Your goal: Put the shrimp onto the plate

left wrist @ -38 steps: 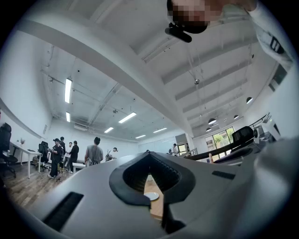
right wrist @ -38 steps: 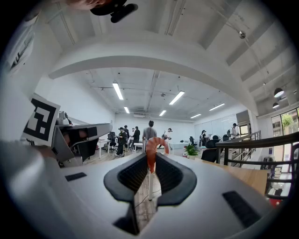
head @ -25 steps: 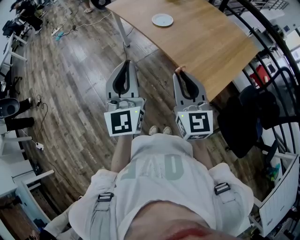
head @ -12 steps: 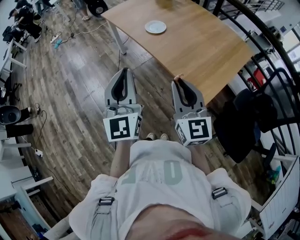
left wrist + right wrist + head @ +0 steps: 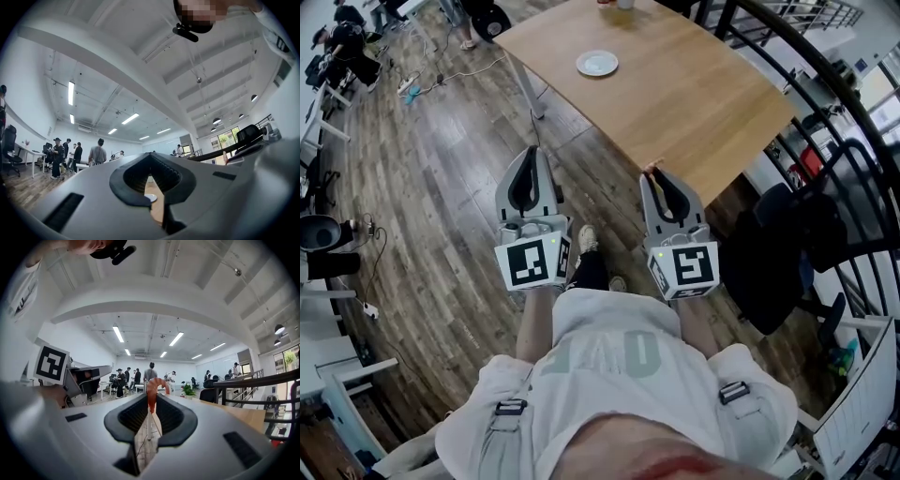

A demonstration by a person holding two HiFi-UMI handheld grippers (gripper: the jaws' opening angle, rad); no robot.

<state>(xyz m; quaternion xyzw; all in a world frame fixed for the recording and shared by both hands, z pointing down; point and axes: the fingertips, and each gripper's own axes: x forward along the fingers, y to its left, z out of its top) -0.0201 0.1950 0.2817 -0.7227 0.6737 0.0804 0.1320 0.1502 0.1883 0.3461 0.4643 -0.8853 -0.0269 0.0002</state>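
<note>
We carry the shrimp (image 5: 153,394) pinched at the tips of our closed right tool (image 5: 655,176); the left tool (image 5: 529,154) is closed and empty. Next, we judge, comes a long reach past the near edge of the desk (image 5: 703,103) to the plate (image 5: 597,63), far across bare wood

The head view looks steeply down from above the person (image 5: 609,375), taking in the left tool (image 5: 528,155), the right tool (image 5: 657,176), the wooden floor (image 5: 441,187) and the surface (image 5: 694,94) ahead, with its plate (image 5: 597,63) far off. Each tool view sits close behind its own jaws and faces nearly level, tilted toward the ceiling (image 5: 117,61). The left tool view shares the surface and plate with the head view, seen small through its jaws. The right tool view catches the surface's edge at its right and the left tool's marker cube (image 5: 49,364) at its left.
</note>
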